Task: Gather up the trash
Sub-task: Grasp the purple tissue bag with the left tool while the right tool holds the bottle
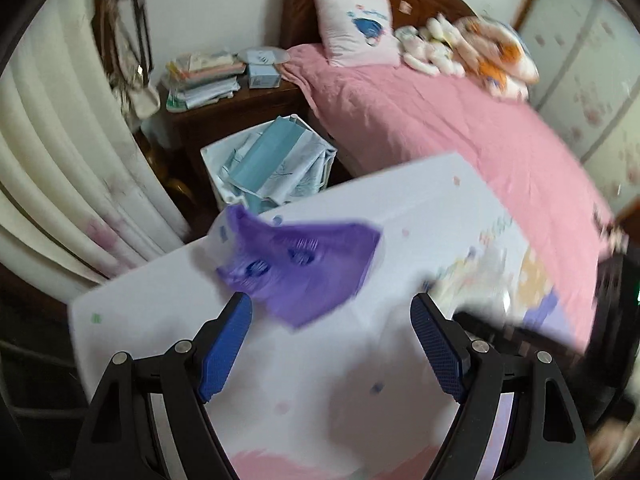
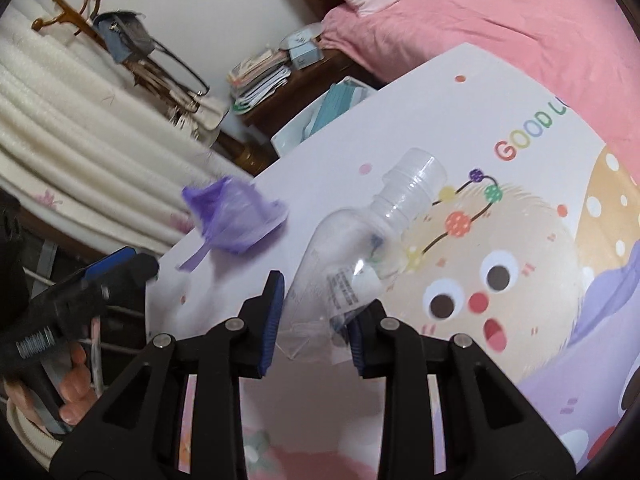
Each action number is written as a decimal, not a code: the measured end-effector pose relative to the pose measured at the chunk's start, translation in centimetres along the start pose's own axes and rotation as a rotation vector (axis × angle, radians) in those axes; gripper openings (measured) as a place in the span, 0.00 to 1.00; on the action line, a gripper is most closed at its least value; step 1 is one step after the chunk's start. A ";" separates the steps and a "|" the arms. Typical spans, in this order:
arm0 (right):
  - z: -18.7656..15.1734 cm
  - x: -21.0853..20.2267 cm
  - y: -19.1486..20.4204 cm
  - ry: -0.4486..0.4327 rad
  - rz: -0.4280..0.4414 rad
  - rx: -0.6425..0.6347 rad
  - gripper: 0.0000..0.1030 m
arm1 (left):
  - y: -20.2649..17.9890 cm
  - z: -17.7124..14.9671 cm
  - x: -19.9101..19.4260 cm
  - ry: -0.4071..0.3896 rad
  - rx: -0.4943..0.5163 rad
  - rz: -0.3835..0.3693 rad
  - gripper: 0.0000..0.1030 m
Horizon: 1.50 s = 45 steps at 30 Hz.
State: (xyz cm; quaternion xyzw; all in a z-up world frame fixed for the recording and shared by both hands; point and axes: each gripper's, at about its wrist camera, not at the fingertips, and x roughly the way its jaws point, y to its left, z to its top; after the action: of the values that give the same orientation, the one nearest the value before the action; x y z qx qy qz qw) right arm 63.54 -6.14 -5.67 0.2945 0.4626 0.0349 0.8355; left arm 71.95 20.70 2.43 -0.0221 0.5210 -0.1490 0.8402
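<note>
A crumpled purple plastic bag (image 1: 304, 264) lies on the white cartoon-print table top (image 1: 400, 208), just ahead of my left gripper (image 1: 332, 308). That gripper is open with nothing between its blue pads. In the right wrist view a clear plastic bottle (image 2: 360, 248) without a cap lies tilted, neck pointing away. My right gripper (image 2: 316, 312) is shut on the bottle's lower body, lifted slightly off the table top (image 2: 440, 100). The purple bag (image 2: 236, 216) sits to the bottle's left. A hand (image 2: 76, 384) holding the left gripper's handle shows at the left edge.
A white bin (image 1: 272, 164) holding pale blue folded material stands on the floor beyond the table's far edge. Behind it is a dark wooden nightstand (image 1: 224, 112) stacked with books. A pink bed (image 1: 440, 120) lies to the right, cream curtains (image 1: 60, 160) to the left.
</note>
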 end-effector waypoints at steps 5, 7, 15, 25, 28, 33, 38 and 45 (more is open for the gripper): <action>1.2 0.0 -2.2 -0.033 0.009 0.045 0.26 | 1.2 2.9 4.3 0.055 -0.184 0.020 0.80; 1.8 0.4 -2.5 -0.040 0.009 0.039 0.26 | 1.4 3.6 5.7 0.073 -0.218 0.043 0.80; 3.8 1.9 -2.8 -0.050 0.031 0.030 0.26 | 4.1 4.2 10.9 0.182 -0.405 0.138 0.80; 2.7 2.8 -3.4 -0.015 0.038 0.019 0.26 | 4.2 2.4 15.0 0.201 -0.394 0.217 0.80; 2.1 2.8 -3.7 -0.006 0.034 0.016 0.26 | 3.4 2.4 15.6 0.197 -0.373 0.192 0.74; 1.1 2.7 -4.5 0.010 0.035 0.027 0.26 | 1.7 2.3 15.7 0.190 -0.329 0.133 0.38; -0.4 1.9 -5.1 0.019 0.043 0.037 0.26 | -0.8 0.5 15.2 0.179 -0.246 0.102 0.16; -3.8 -1.2 -6.1 0.041 0.062 0.027 0.26 | -3.5 -5.7 10.9 0.167 -0.176 0.051 0.06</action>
State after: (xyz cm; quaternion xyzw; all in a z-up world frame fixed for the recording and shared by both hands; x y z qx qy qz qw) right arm 58.53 -9.83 -9.50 0.3193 0.4708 0.0606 0.8202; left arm 70.64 15.03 -8.90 -0.0701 0.6005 -0.0824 0.7923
